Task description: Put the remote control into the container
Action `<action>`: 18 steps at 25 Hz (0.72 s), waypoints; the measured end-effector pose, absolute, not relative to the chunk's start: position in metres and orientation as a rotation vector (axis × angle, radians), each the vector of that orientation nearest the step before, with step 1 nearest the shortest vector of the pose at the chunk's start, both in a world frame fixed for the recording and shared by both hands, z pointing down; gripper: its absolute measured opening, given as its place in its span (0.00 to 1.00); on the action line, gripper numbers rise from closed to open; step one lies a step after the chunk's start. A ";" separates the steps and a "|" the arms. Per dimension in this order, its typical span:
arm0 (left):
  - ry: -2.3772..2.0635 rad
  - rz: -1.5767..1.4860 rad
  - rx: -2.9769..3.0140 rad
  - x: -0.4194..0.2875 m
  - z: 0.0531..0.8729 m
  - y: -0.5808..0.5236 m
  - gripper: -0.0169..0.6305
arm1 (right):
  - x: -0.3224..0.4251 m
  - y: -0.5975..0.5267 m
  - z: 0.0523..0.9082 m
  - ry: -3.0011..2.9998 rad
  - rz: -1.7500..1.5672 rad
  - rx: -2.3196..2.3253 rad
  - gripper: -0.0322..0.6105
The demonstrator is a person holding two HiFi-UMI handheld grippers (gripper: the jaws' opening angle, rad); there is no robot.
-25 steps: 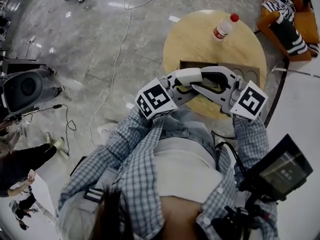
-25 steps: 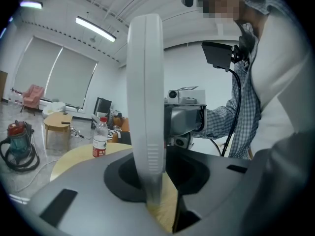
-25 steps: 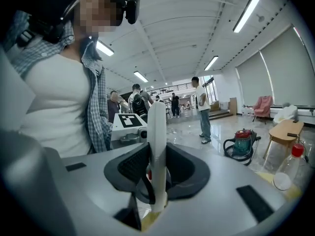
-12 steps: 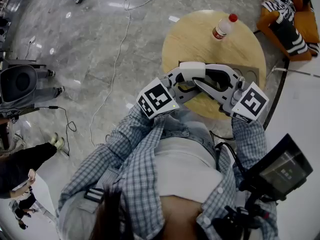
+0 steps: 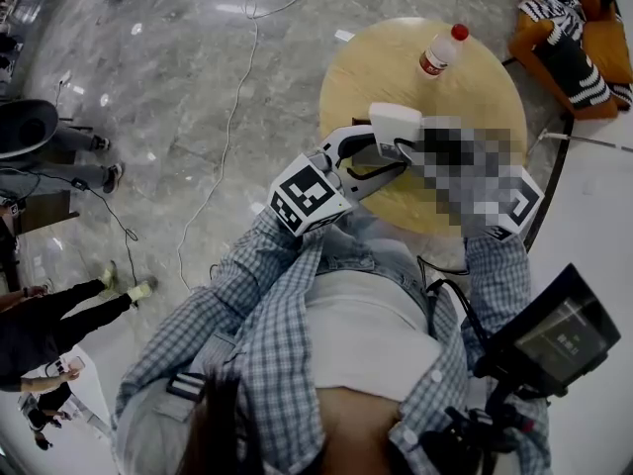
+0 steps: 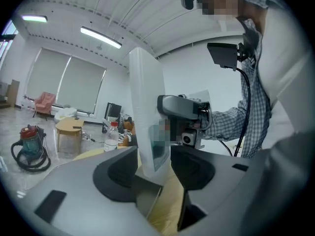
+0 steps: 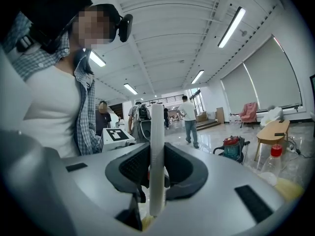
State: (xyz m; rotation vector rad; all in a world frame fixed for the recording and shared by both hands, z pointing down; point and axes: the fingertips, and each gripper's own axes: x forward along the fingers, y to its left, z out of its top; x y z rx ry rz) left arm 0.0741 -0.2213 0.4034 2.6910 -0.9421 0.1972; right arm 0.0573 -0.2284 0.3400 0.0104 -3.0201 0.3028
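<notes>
A white remote control (image 6: 146,107) stands upright between the two grippers, above the round wooden table (image 5: 386,67). My right gripper (image 7: 156,178) has just been closing and its pads press on the remote (image 7: 156,151), seen edge-on. My left gripper (image 6: 155,166) has just been opening; its jaws stand wide with the remote's lower end between them, apart from the pads. In the head view the left gripper (image 5: 394,148) reaches to the remote (image 5: 396,125), and a mosaic patch covers most of the right gripper. A brown cardboard container (image 6: 147,203) shows below the left jaws.
A plastic bottle with a red cap (image 5: 440,52) lies on the table's far side. An orange sofa with a striped cushion (image 5: 574,38) stands at the top right. Cables (image 5: 232,117) cross the floor at left, where people stand. A vacuum cleaner (image 6: 30,142) sits further off.
Both grippers have shifted a little toward the table's far side with the remote between them. The remote's white end now stands out above the left gripper's jaws. People at the left have walked.
</notes>
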 end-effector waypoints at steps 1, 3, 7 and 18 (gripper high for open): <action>-0.950 0.197 2.689 0.072 0.404 -0.221 0.33 | 0.060 -0.230 0.340 -3.021 0.303 0.023 0.19; -0.964 0.211 2.689 0.068 0.406 -0.221 0.33 | 0.064 -0.235 0.341 -3.019 0.299 0.048 0.19; -1.023 0.267 2.685 0.056 0.411 -0.221 0.33 | 0.071 -0.241 0.347 -3.002 0.293 0.085 0.19; -1.266 0.252 2.632 0.013 0.401 -0.222 0.07 | 0.066 -0.240 0.395 -2.804 0.217 0.072 0.19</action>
